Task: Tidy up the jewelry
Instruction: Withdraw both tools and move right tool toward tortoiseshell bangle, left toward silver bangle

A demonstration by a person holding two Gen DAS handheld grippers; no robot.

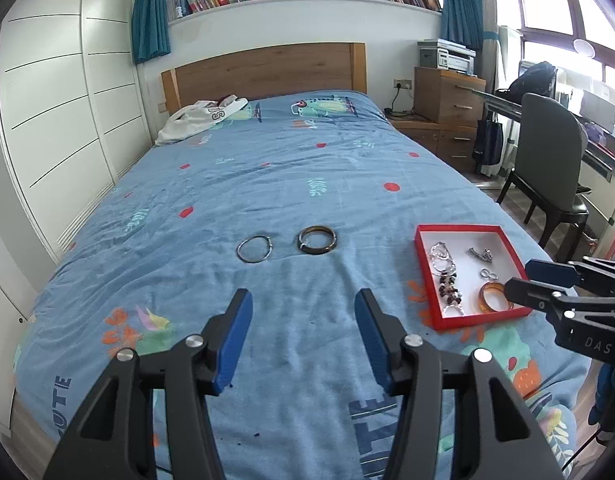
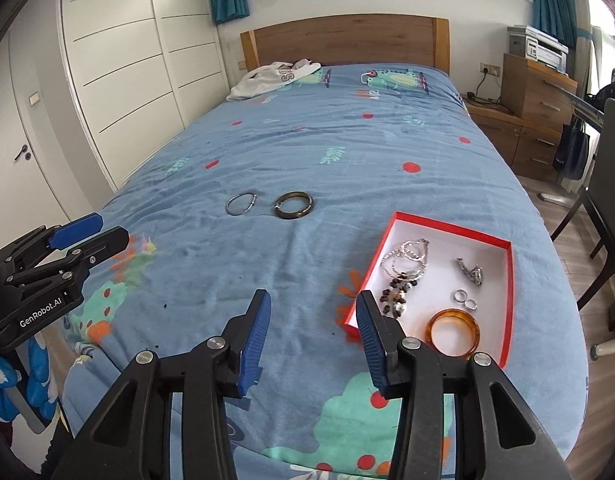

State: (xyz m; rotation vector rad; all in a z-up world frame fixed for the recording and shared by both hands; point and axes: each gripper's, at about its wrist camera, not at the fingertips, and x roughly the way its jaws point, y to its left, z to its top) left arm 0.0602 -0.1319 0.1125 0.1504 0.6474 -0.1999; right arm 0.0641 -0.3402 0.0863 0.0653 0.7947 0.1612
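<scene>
Two grippers are in your hands, both over the near end of the bed: your left gripper (image 1: 303, 312) has its blue pads spread wide with nothing but bedspread between them, and your right gripper (image 2: 313, 316) stands parted too, narrower and likewise empty. Lettering: "GenRobot.AI" in white on the left gripper's body as the right wrist view shows it; "DAS" on the right gripper's body in the left wrist view. The blue bedspread (image 1: 307, 184) carries large printed letters at its near edge, reading "UTE" where visible. One red-rimmed tray (image 2: 507, 280) with a white floor lies near the bed's right edge, just beyond your right gripper; in it lie an amber bangle (image 2: 453, 332), two small silver rings (image 2: 465, 300), a beaded strand (image 2: 397, 294), silver chains (image 2: 407, 252) and a small metal piece (image 2: 471, 270). Two bangles remain loose mid-bed, well apart from the tray: a thin silver bangle (image 1: 254, 249) and, just beside it, a dark thick bangle (image 1: 317, 240). Open bedspread runs from your pads to them. Farther off, a white garment (image 1: 199, 118) printed "US" lies by the wooden headboard (image 1: 267, 68).
</scene>
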